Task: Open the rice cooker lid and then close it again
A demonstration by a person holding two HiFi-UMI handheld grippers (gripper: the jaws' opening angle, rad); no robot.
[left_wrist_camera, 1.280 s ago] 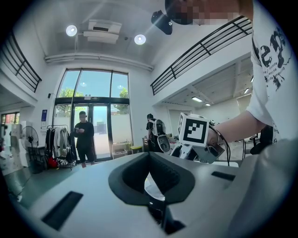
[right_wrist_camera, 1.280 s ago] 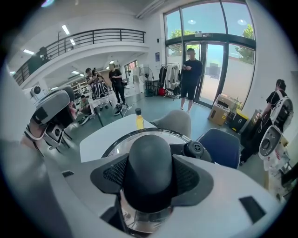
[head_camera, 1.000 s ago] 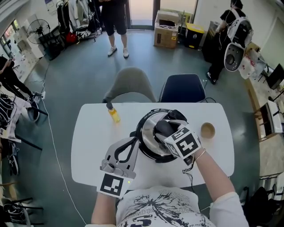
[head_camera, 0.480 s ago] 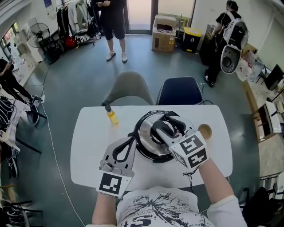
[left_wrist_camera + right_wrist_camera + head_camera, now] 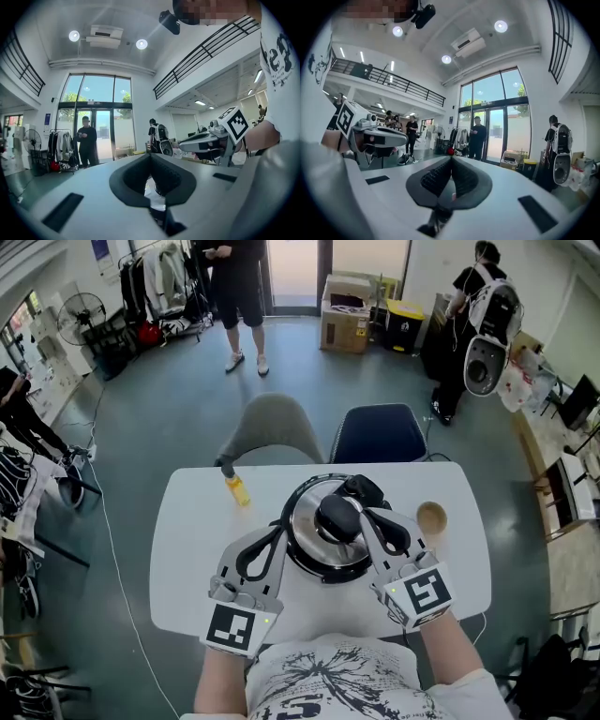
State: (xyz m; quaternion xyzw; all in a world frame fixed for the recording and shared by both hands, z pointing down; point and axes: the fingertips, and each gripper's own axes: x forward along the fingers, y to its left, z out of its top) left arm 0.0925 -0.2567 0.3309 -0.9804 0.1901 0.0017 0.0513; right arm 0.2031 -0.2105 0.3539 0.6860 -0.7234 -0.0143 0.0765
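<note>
The room is lit brightly and evenly by daylight admitted through the far glass doors (image 5: 298,261) and by round ceiling lights (image 5: 73,36), so that only faint, soft shadows are cast on the white tabletop (image 5: 187,549) and a pale sheen is seen on the metal lid (image 5: 305,521). In both gripper views strong wide-angle bending is shown: the railing (image 5: 206,44) is curved and the corners are cut to black. The near bodies of the left hand-held gripper (image 5: 150,158) and the right hand-held gripper (image 5: 451,161) are rendered soft, while the far room is kept sharp.
</note>
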